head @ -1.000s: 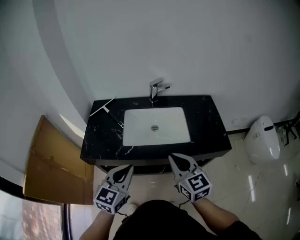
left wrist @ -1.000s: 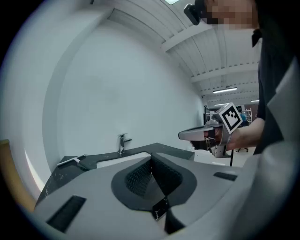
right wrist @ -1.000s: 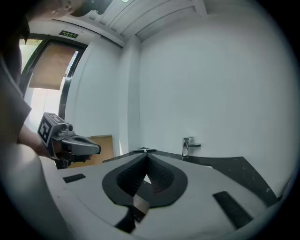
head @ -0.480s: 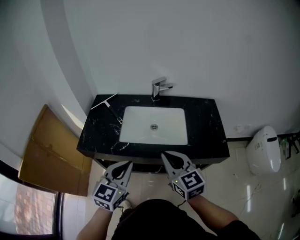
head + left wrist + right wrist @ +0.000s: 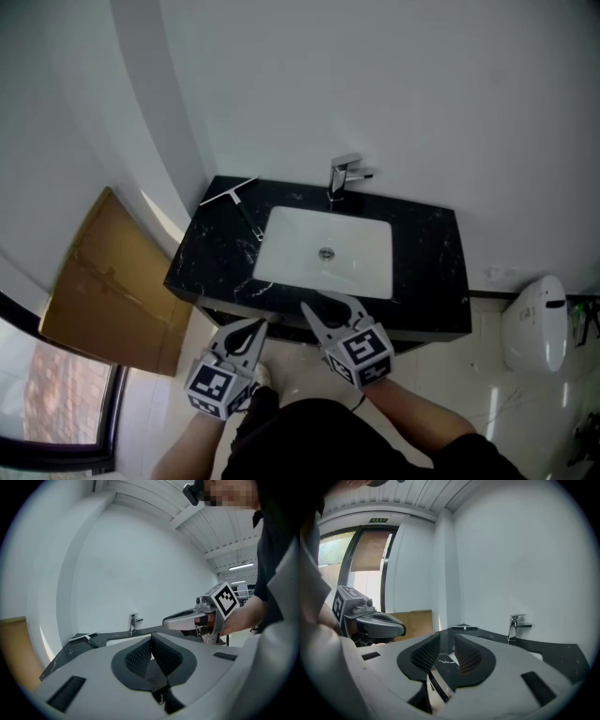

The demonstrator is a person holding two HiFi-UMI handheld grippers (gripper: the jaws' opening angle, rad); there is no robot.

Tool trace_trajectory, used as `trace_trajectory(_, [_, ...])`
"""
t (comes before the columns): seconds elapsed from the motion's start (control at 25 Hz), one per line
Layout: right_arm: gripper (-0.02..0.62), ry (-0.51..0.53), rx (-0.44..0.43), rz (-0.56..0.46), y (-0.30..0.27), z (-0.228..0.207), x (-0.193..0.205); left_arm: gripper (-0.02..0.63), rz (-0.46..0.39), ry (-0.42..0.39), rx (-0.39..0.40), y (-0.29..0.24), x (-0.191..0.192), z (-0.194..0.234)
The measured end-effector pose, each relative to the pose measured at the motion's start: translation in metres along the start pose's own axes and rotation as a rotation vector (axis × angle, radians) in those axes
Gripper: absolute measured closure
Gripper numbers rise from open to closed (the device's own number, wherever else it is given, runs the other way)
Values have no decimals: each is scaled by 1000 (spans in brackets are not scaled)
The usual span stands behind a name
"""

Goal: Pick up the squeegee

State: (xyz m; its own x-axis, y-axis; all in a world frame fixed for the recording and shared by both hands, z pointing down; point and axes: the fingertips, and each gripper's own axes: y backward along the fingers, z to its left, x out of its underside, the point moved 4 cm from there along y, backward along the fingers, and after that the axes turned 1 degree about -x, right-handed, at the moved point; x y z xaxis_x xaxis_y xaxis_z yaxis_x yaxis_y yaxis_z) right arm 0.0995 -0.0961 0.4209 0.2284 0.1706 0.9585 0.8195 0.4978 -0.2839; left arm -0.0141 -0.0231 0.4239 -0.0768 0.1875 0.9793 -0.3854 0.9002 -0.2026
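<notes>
The squeegee (image 5: 234, 200) lies at the back left corner of the black counter (image 5: 427, 272), pale blade toward the wall, dark handle toward the basin. It shows far off in the left gripper view (image 5: 83, 638) and the right gripper view (image 5: 465, 628). Both grippers hang in front of the counter's near edge, well short of the squeegee. My left gripper (image 5: 257, 327) is shut, its pads (image 5: 140, 656) meeting with nothing between them. The jaws of my right gripper (image 5: 323, 305) are opening; a gap shows between its pads (image 5: 425, 654) and it holds nothing.
A white basin (image 5: 361, 267) is sunk in the counter's middle, with a chrome tap (image 5: 344, 175) behind it at the wall. A brown cardboard sheet (image 5: 112, 281) leans to the left of the vanity. A white rounded fixture (image 5: 536, 323) stands on the tiled floor at right.
The right gripper's jaws have gone from shut to parted, and it has swung left toward the counter's front edge. The left gripper has barely moved. The head view has shifted.
</notes>
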Motion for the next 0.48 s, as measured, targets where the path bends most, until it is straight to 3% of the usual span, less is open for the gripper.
trace_trajectory(0.12, [494,16,-13,17,-42,2,-2,611,-10,15,-7,-4,7,27])
trace_trajectory(0.2, [436,25,-15,33,-75,0,-6,611,-16,23,-5,-8,10,50])
trace_trajectory(0.48, [407,49,29,104,-205,-25,-19,611,-1,33,-3,-16,10,148])
